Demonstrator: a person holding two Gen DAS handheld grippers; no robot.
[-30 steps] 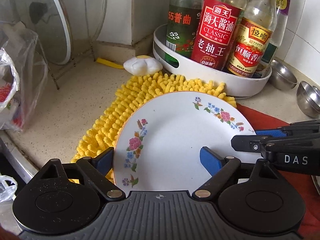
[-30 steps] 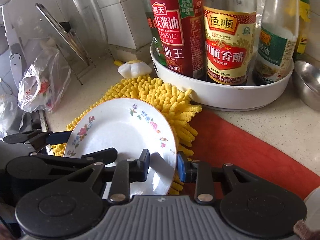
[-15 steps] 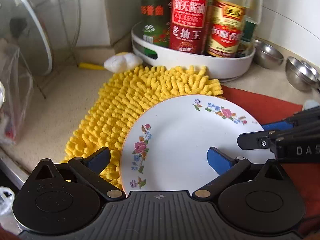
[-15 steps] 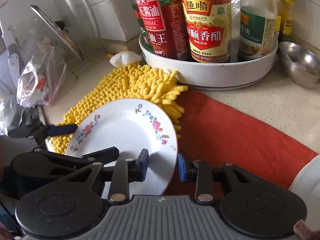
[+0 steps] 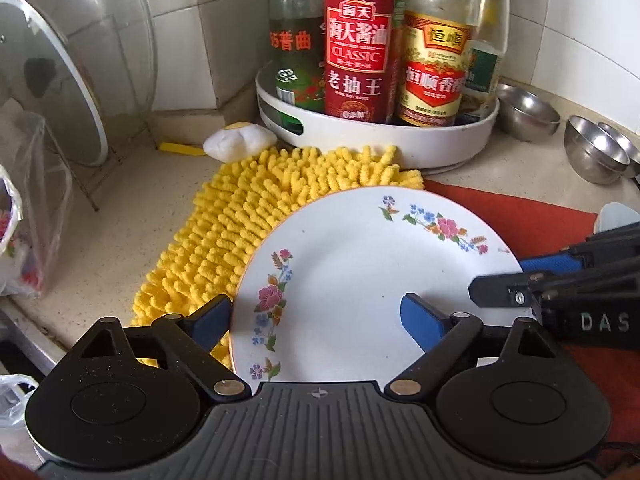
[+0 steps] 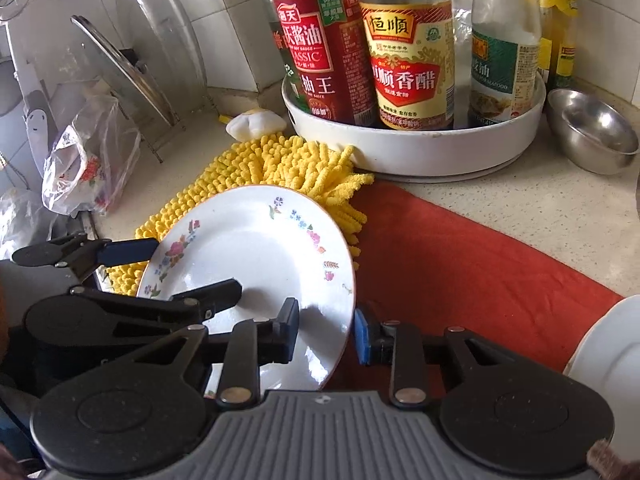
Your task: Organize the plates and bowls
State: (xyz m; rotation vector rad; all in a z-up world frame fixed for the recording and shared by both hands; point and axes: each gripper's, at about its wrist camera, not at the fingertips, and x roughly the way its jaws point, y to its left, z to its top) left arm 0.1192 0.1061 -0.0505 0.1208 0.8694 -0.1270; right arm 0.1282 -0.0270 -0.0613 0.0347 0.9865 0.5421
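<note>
A white plate with a flower rim (image 5: 360, 272) (image 6: 256, 252) is held between both grippers above a yellow mop pad (image 5: 256, 216) and a red cloth (image 6: 460, 264). My left gripper (image 5: 320, 316) straddles the plate's near left rim, one finger outside it and one over its face, jaws wide. My right gripper (image 6: 326, 330) clamps the plate's right rim between its fingers. Steel bowls (image 5: 592, 152) (image 6: 592, 136) sit on the counter at the right. A second white plate's edge (image 6: 608, 356) shows at lower right.
A white round tray (image 5: 400, 140) (image 6: 420, 144) holds several sauce bottles at the back. Glass pot lids (image 5: 52, 80) lean in a rack at the left. A plastic bag (image 6: 88, 160) lies at the left counter edge. A small white toy (image 5: 240, 140) lies behind the pad.
The plate and both grippers have shifted a little over the pad and cloth; the views pulled back, then came closer to the bottle tray again. Both grips look unchanged.
</note>
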